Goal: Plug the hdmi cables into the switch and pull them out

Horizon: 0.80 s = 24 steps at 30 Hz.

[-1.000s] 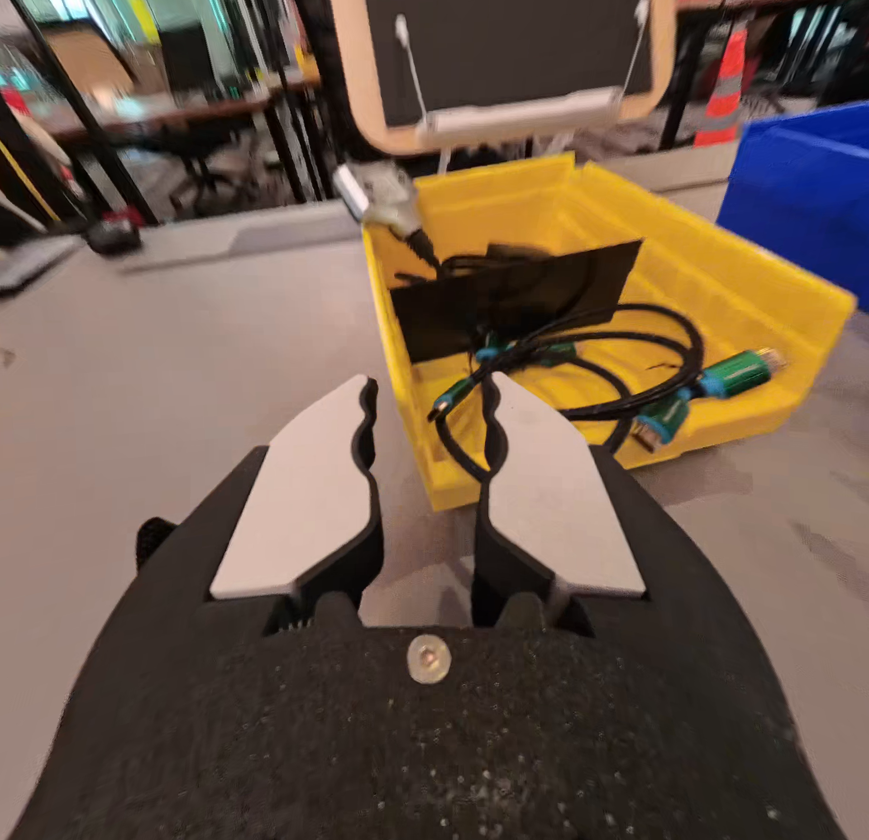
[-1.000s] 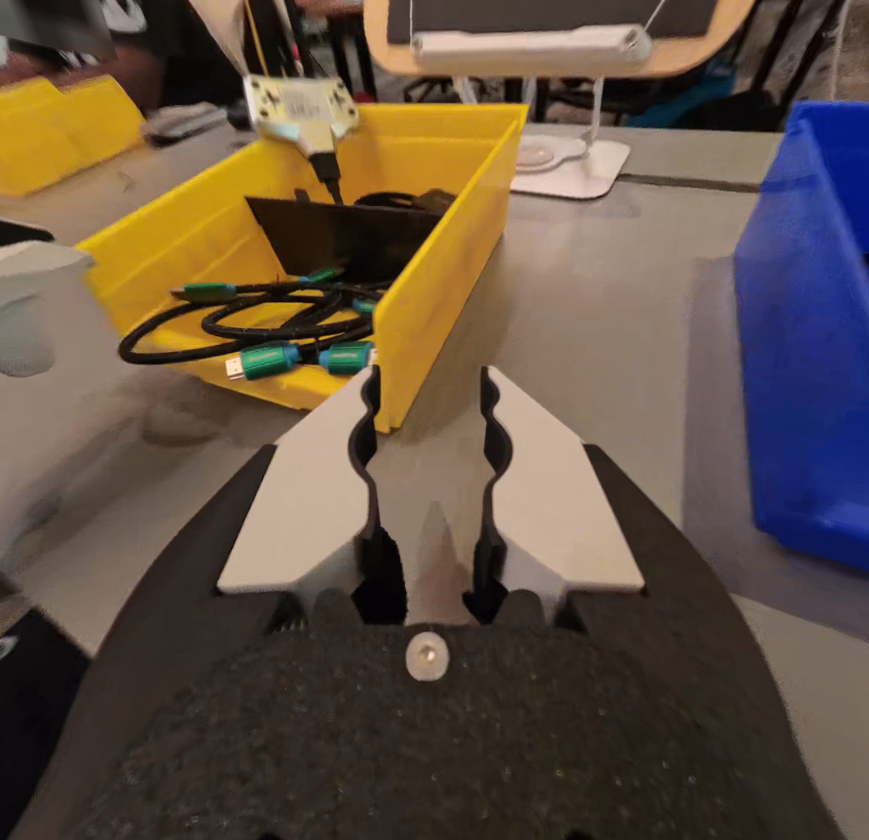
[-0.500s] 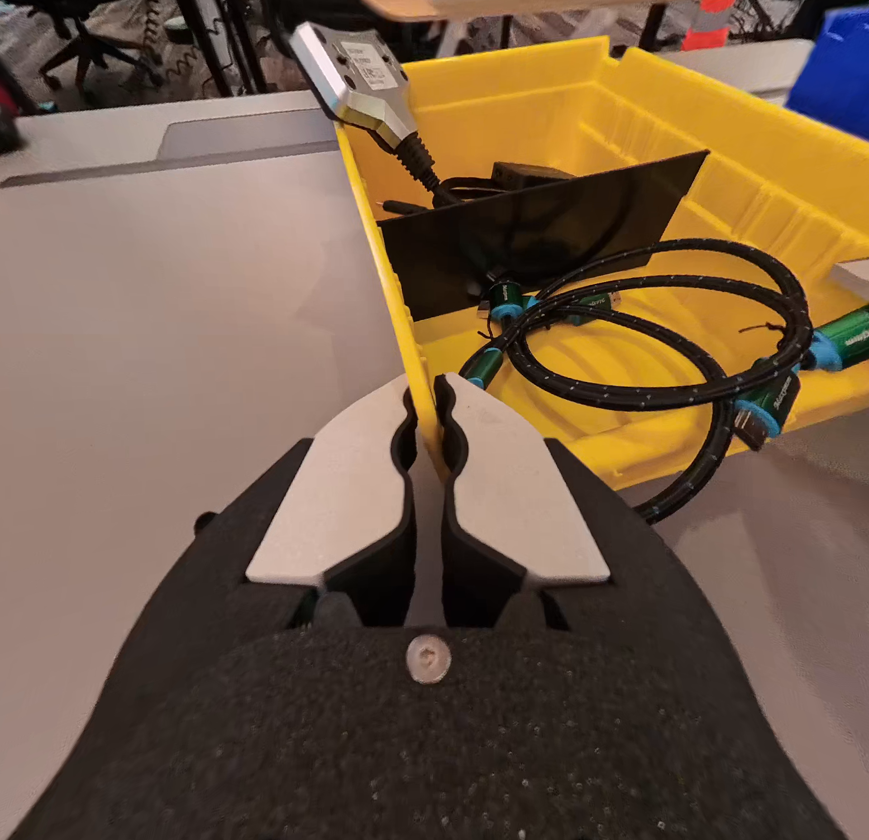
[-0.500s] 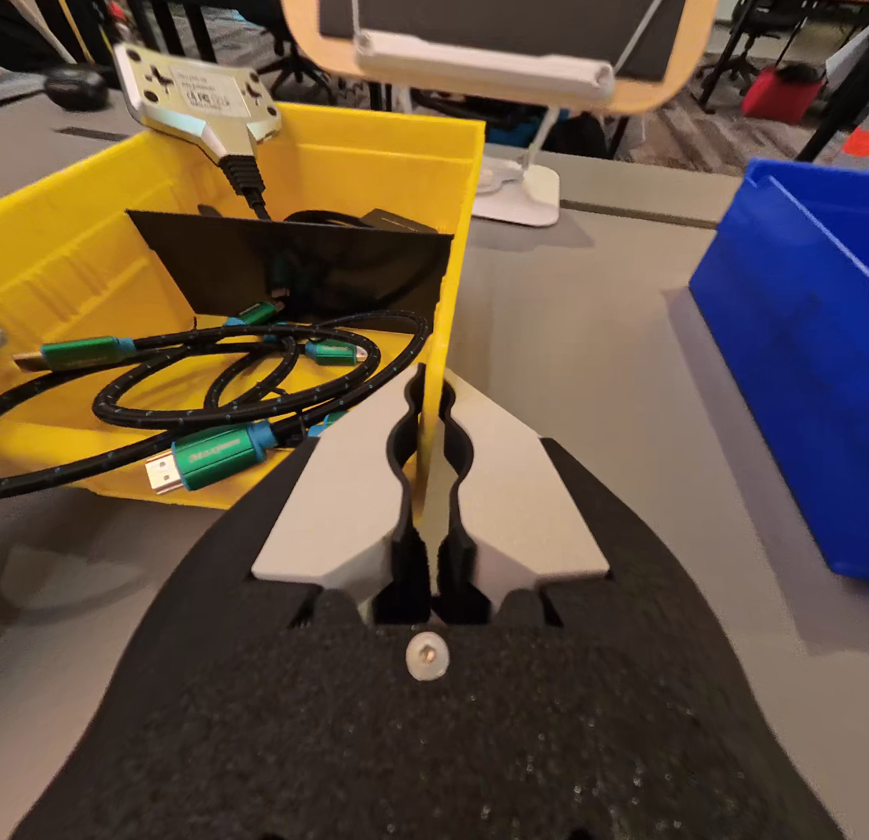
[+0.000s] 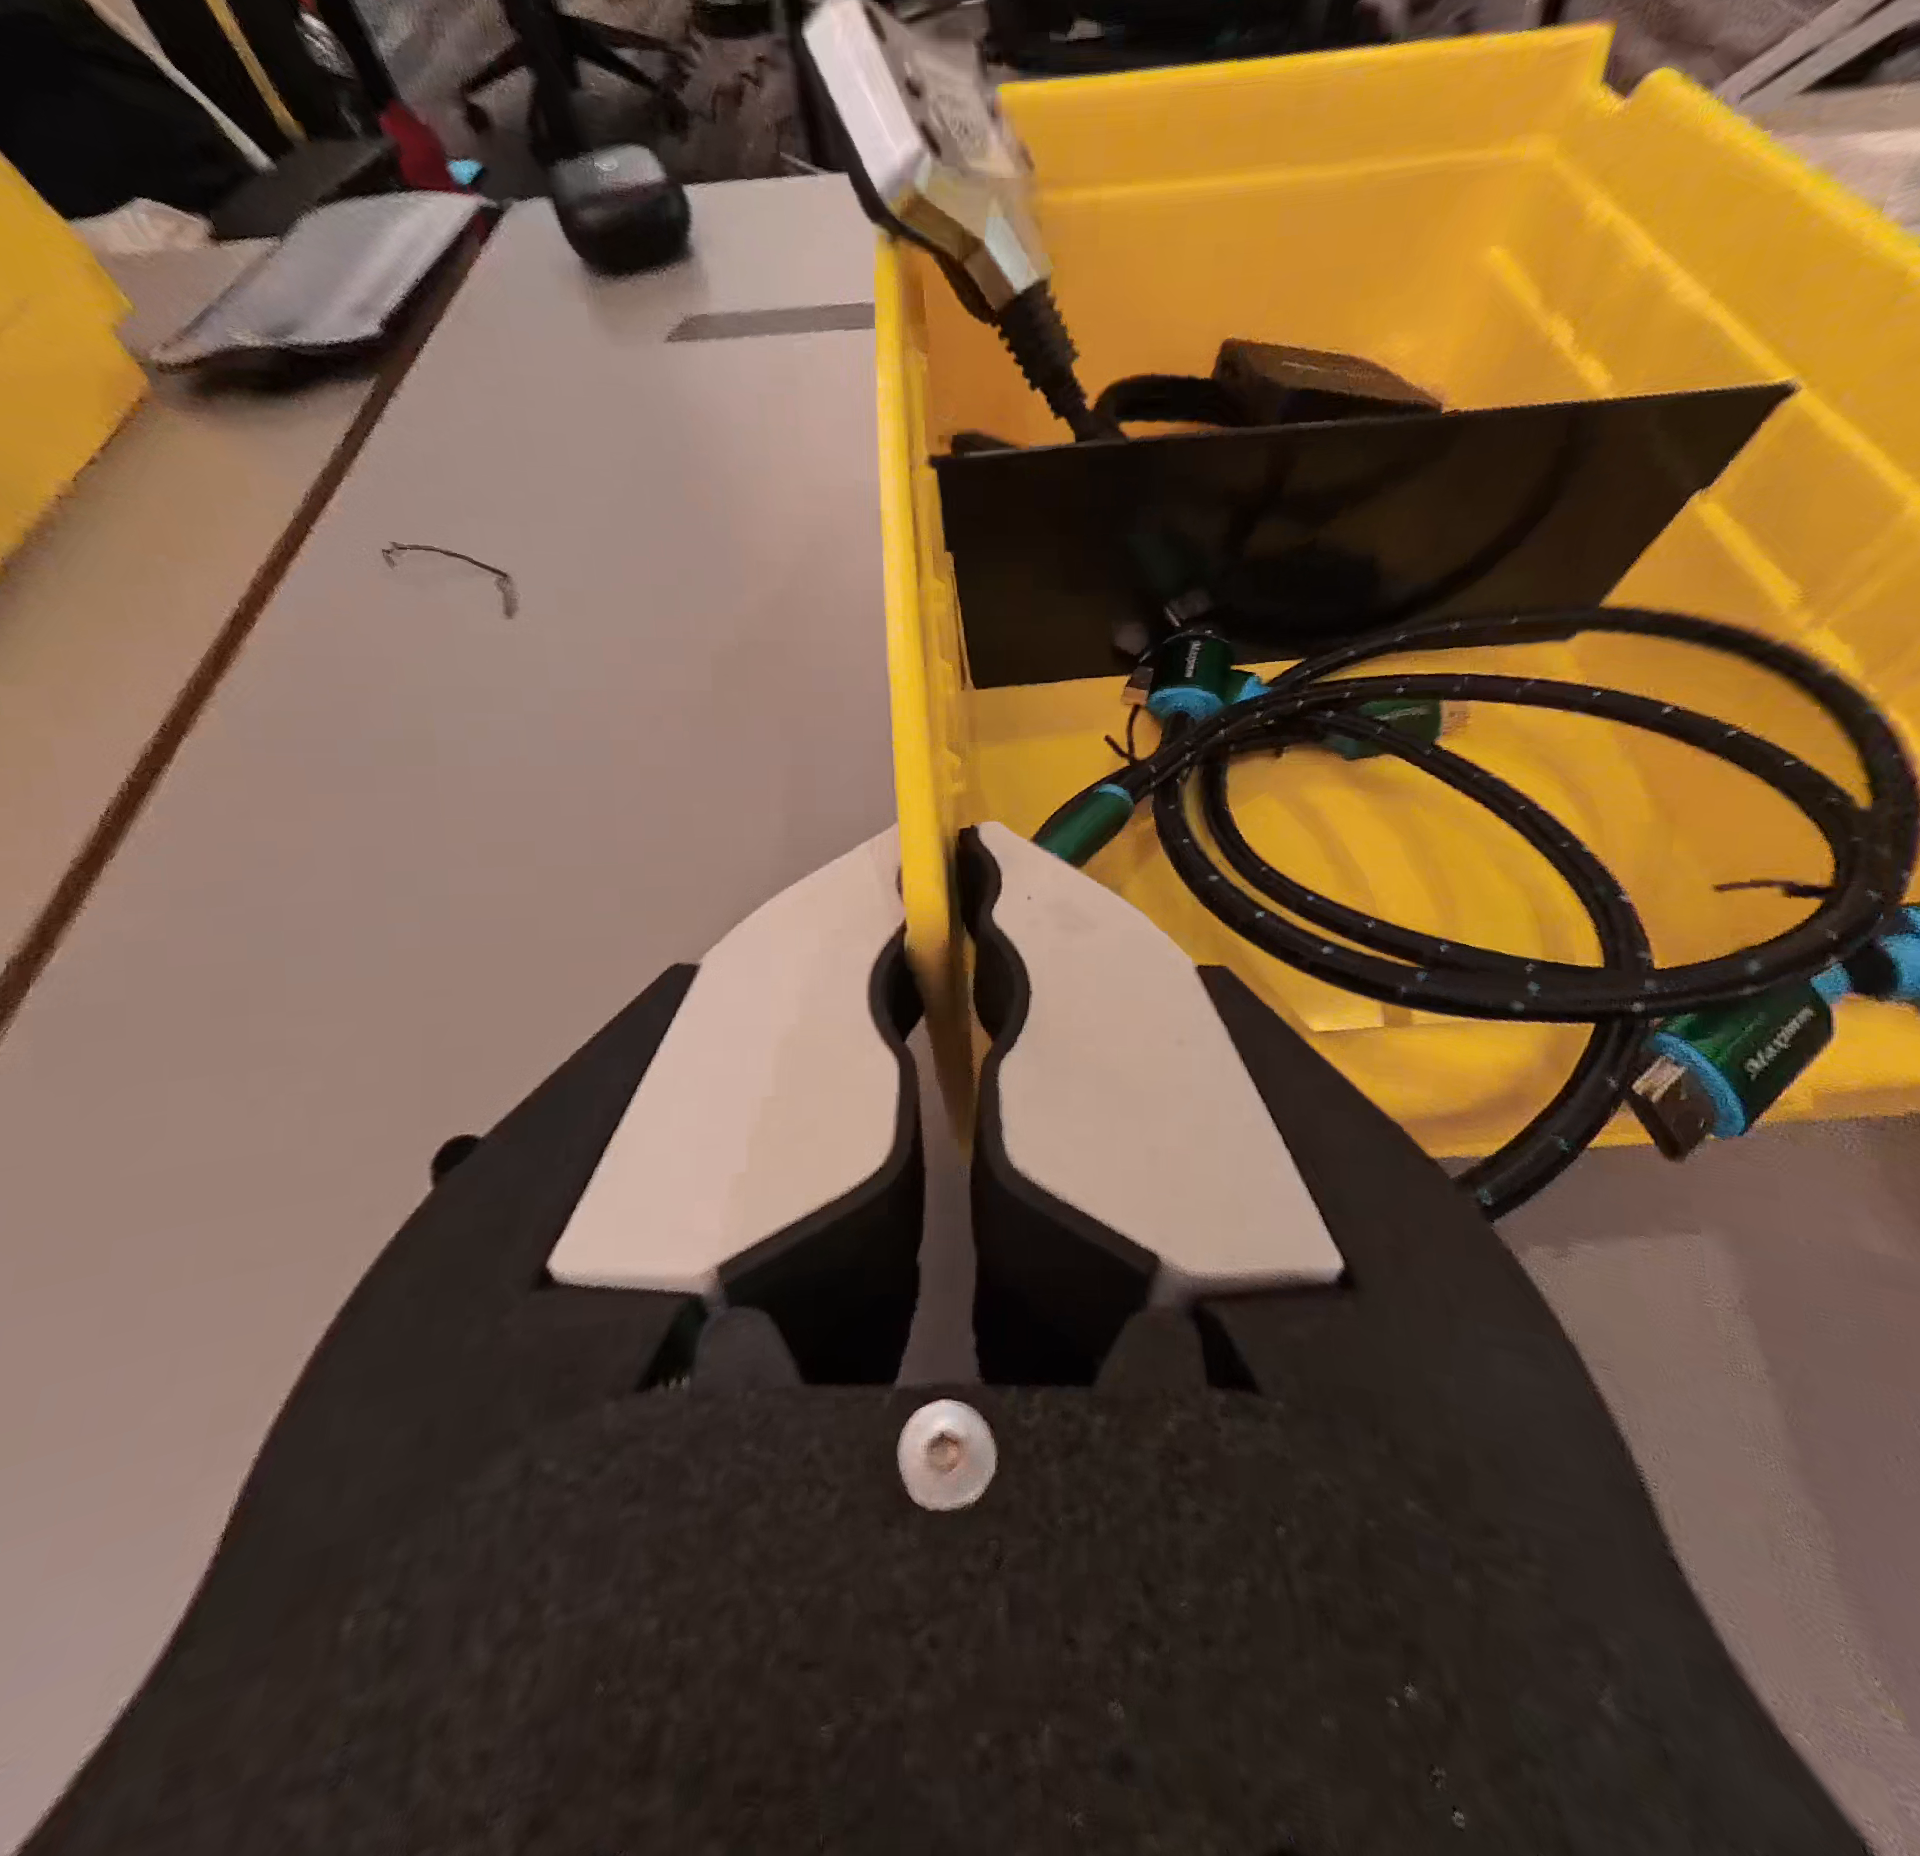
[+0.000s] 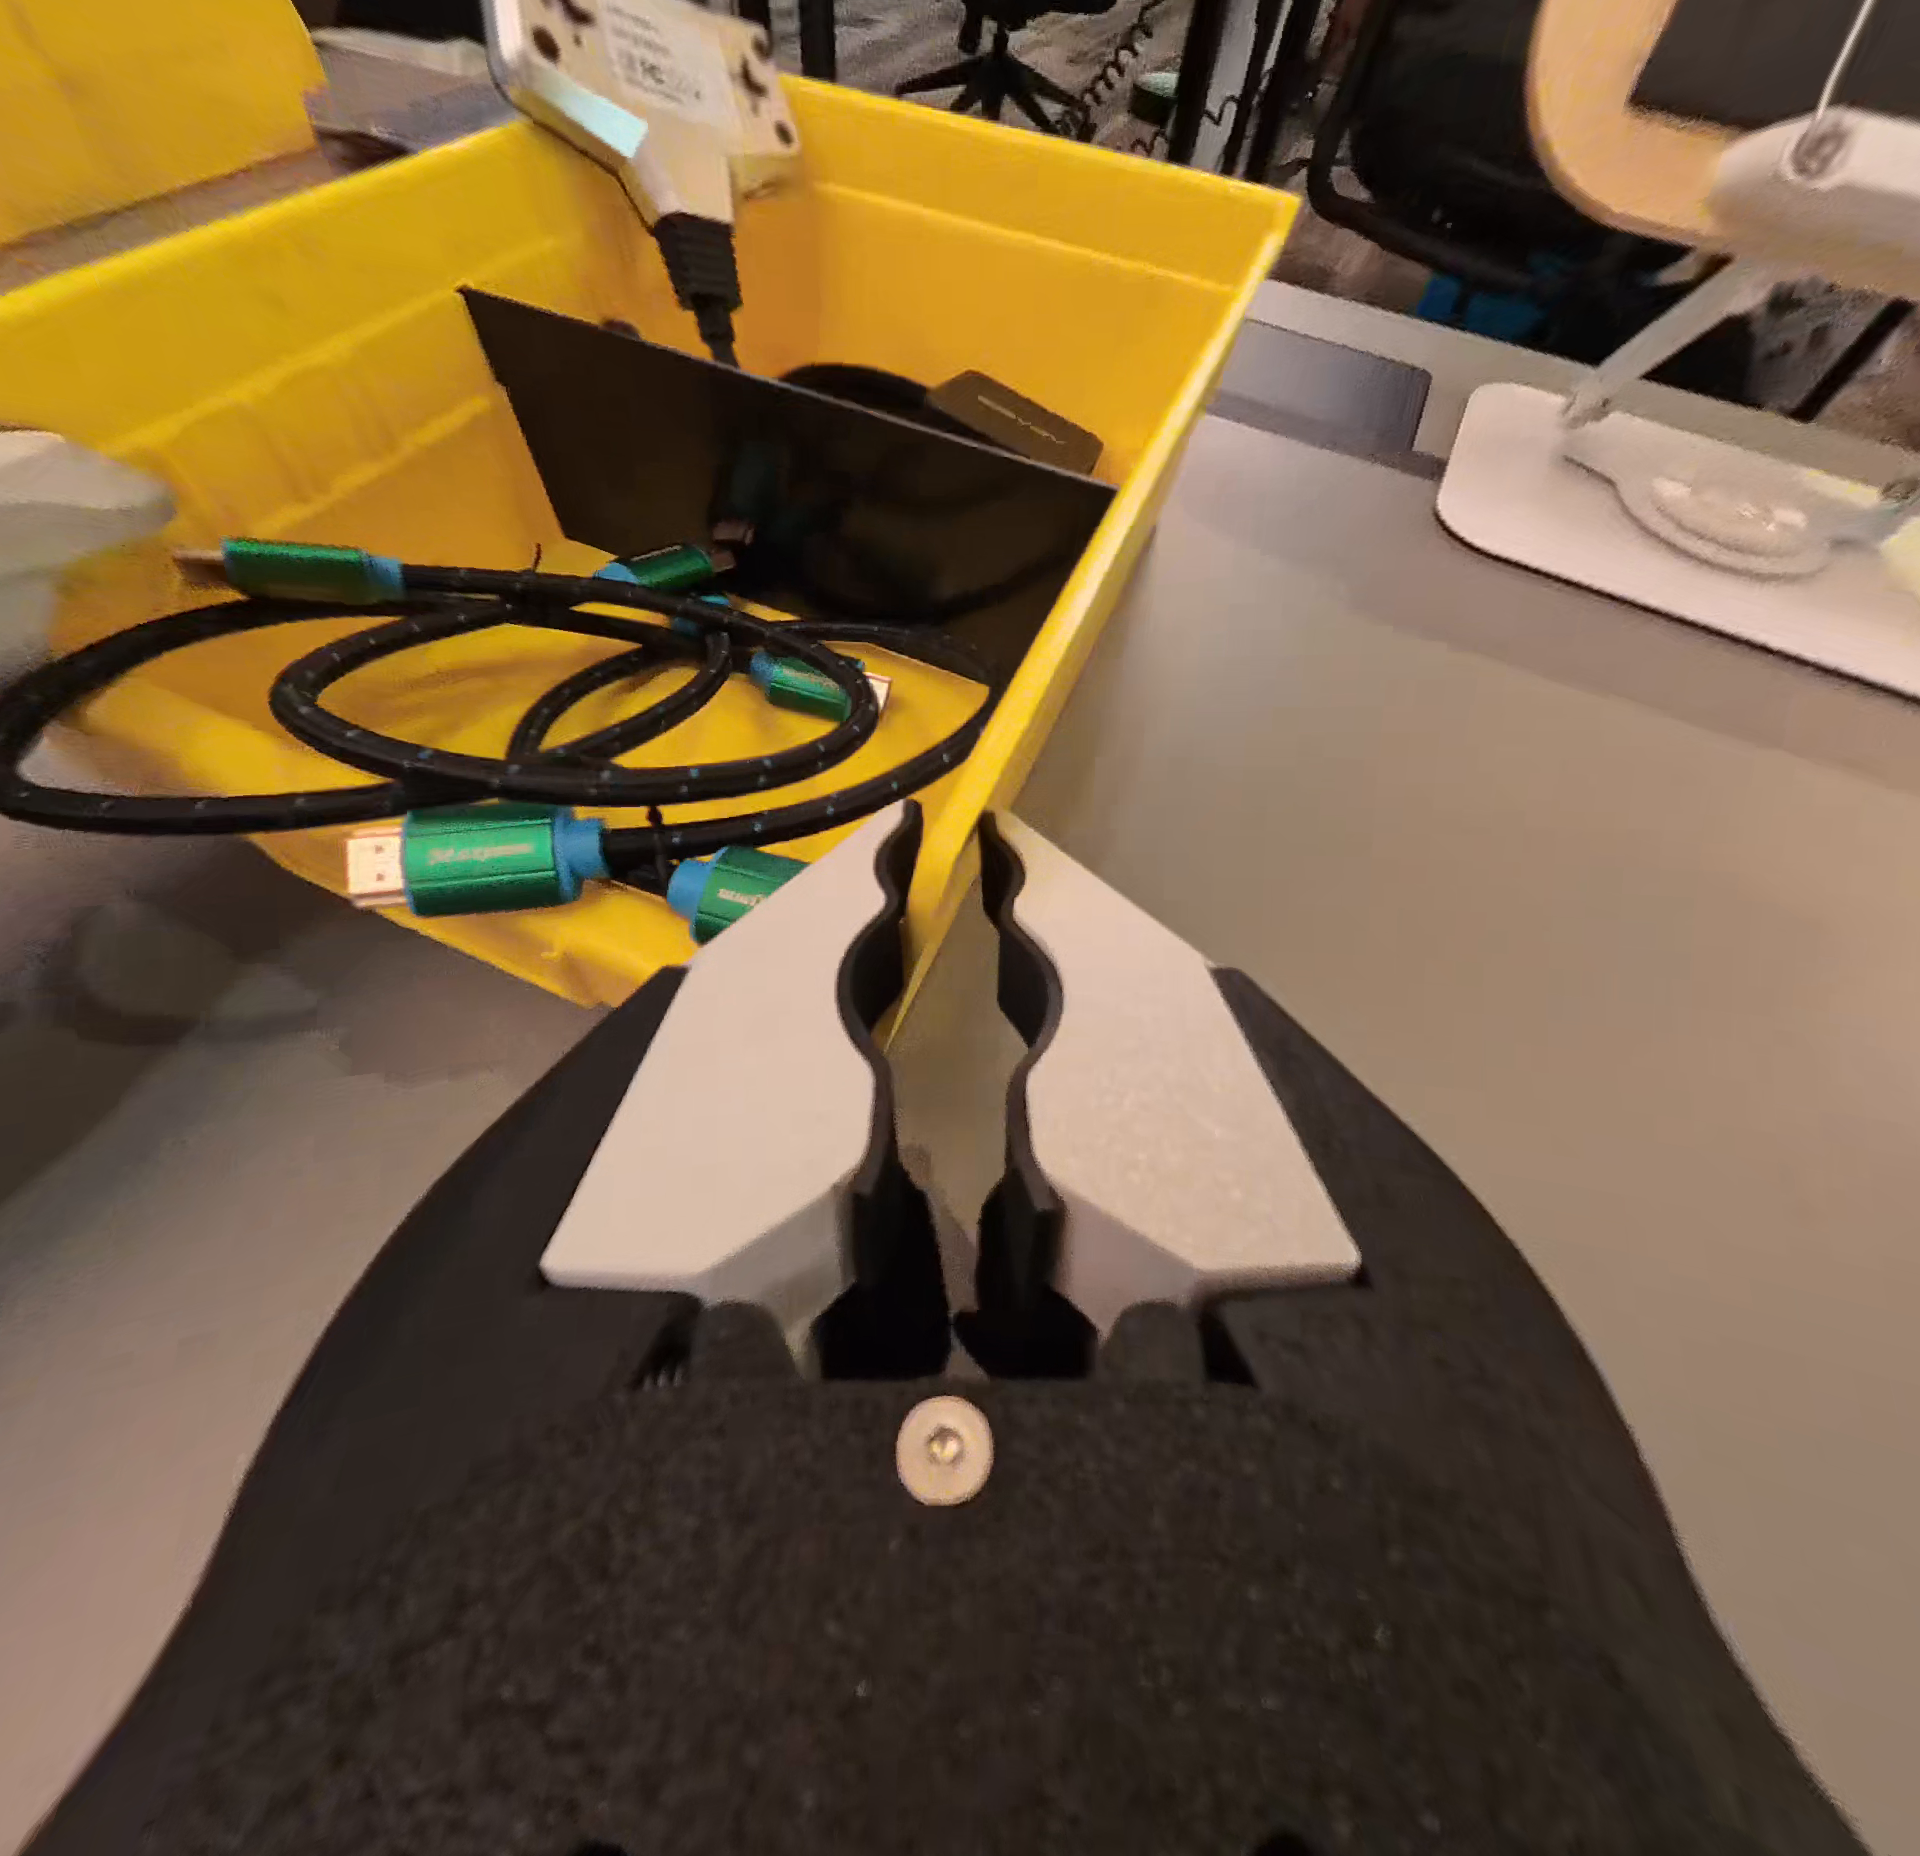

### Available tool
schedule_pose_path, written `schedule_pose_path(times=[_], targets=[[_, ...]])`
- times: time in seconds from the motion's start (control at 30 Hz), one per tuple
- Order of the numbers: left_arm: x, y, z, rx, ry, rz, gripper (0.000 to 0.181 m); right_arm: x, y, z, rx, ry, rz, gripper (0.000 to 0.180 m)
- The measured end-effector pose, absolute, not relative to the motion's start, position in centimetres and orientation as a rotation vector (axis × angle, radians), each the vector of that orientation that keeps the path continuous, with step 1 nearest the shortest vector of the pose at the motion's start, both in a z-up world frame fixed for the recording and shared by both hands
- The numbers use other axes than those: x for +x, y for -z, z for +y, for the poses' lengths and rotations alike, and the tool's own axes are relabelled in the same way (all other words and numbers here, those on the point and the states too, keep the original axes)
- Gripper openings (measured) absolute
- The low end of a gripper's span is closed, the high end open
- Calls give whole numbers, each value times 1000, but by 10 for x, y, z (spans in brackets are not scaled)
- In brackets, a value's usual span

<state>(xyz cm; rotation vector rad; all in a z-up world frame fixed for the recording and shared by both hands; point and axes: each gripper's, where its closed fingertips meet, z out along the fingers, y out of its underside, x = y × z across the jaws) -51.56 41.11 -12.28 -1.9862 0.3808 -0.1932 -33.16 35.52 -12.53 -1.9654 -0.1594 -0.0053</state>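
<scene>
A yellow bin (image 5: pixel 1455 227) stands on the grey table. It holds black braided HDMI cables (image 5: pixel 1538 991) with green connectors (image 5: pixel 1745 1058), in front of a black divider (image 5: pixel 1299 518). The silver switch (image 5: pixel 904 123) leans on the bin's far rim, its lead running down behind the divider. My left gripper (image 5: pixel 935 850) is shut on the bin's left wall. My right gripper (image 6: pixel 948 830) is shut on the bin's right wall (image 6: pixel 1091 601) near its front corner. The cables (image 6: pixel 582 778), a connector (image 6: pixel 478 856) and the switch (image 6: pixel 623 61) also show in the right wrist view.
A small black box (image 6: pixel 1018 419) lies behind the divider. Another yellow bin (image 5: pixel 52 352), a dark pouch (image 5: pixel 322 279) and a small black case (image 5: pixel 623 206) lie to the left. A white stand base (image 6: pixel 1662 518) sits to the right. Office chairs stand beyond the table. Spacing between my two grippers at the tips: around 20 cm.
Both grippers were open in front of the bin, then came in and shut on its side walls. Since then the background has swung and the blue bin has left both views.
</scene>
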Motion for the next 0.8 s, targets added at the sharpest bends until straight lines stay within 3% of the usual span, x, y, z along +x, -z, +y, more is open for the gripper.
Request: schedule_pose_path(times=[0.17,0.27,0.43,0.67,0.8], targets=[[-517,123,407,-1990,283,319,3,-338,125,351,-1988,-88,-245,17],[-519,123,395,-1987,346,251,6,-332,120,335,-2030,-222,-374,34],[-548,112,369,-1997,343,135,43,-286,96,264,-2002,-509,-537,42],[-499,77,308,-1869,560,23,25,-125,75,173,-1856,-686,-226,48],[-401,110,236,-1978,938,326,21,18,70,141,-1708,-192,45,48]])
